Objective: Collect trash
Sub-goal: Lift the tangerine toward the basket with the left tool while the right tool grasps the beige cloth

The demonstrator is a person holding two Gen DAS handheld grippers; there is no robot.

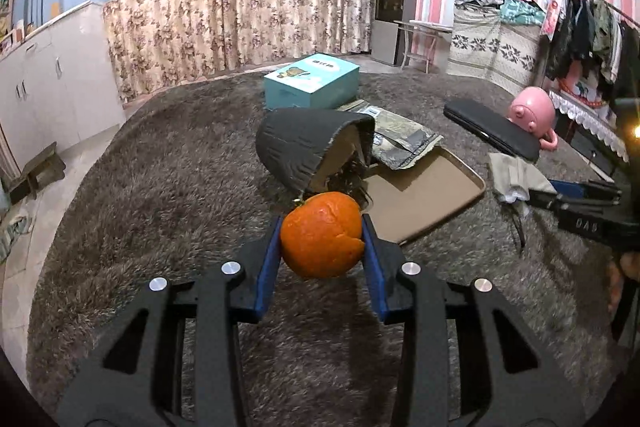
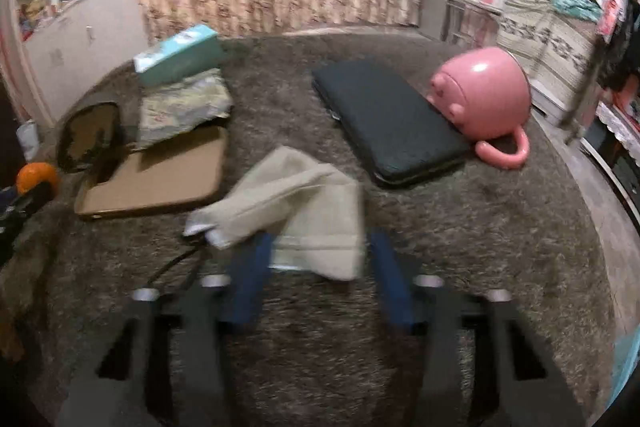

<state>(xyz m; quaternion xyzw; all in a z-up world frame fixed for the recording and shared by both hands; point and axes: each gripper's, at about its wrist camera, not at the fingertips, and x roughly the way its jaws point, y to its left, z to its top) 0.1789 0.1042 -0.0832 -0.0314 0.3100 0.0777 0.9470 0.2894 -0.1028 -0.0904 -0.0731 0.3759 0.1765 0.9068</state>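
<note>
My left gripper (image 1: 322, 233) is shut on an orange peel shell (image 1: 322, 239) and holds it above the shaggy brown rug, just in front of a tipped dark bin (image 1: 304, 147) lying on its side with its mouth toward a flat cardboard tray (image 1: 424, 195). The peel also shows at the far left of the right wrist view (image 2: 36, 177). My right gripper (image 2: 320, 247) is open, its blue fingers either side of a crumpled beige cloth (image 2: 296, 203) on the rug. The right gripper appears at the right edge of the left wrist view (image 1: 560, 199).
A crumpled wrapper (image 1: 400, 139) lies beside the bin. A teal box (image 1: 312, 83), a black case (image 2: 384, 119) and a tipped pink pig mug (image 2: 484, 99) lie on the rug (image 1: 160, 187). White cabinets stand left, curtains behind, a clothes rack right.
</note>
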